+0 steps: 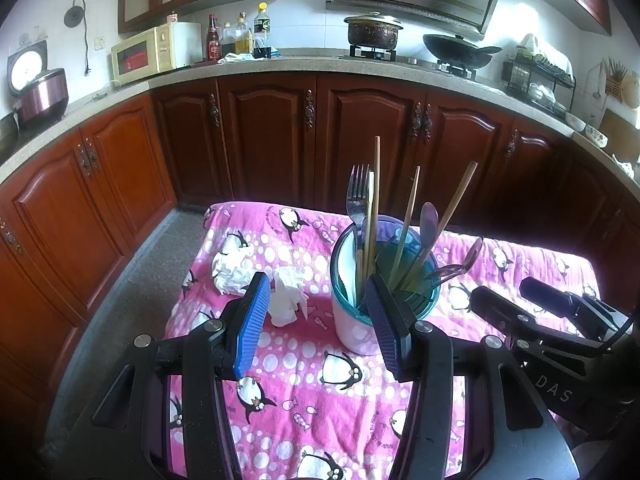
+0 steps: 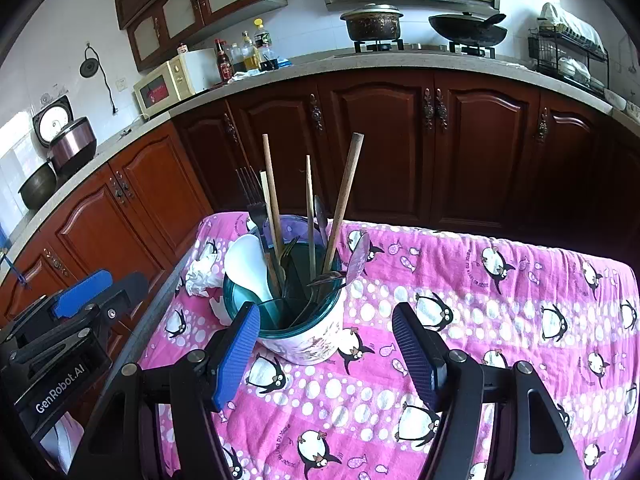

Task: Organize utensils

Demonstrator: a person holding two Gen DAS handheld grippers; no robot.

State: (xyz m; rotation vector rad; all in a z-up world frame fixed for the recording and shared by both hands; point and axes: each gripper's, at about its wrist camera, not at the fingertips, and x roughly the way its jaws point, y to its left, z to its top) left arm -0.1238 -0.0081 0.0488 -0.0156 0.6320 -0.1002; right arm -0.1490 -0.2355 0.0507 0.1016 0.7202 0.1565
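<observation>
Utensil holder [image 1: 352, 304] w/ fork [image 1: 357, 196], chopsticks [image 1: 376, 200] & spoons sits just ahead-right of left gripper [image 1: 316, 320], jaws apart, nothing held; crumpled tissue [image 1: 286, 300] betw. its fingers. Right view: right gripper [image 2: 324, 352] spread wide, empty, holder [image 2: 304, 336] just ahead-left on penguin cloth [image 2: 500, 300].

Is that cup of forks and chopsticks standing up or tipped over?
Upright: the cup sits flat on the penguin cloth, chopsticks pointing upward.

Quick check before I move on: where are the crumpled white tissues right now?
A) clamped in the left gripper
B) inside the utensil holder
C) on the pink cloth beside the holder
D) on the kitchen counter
C: the crumpled tissues lie on the pink cloth, left of the utensil holder, not in the open left gripper.
</observation>
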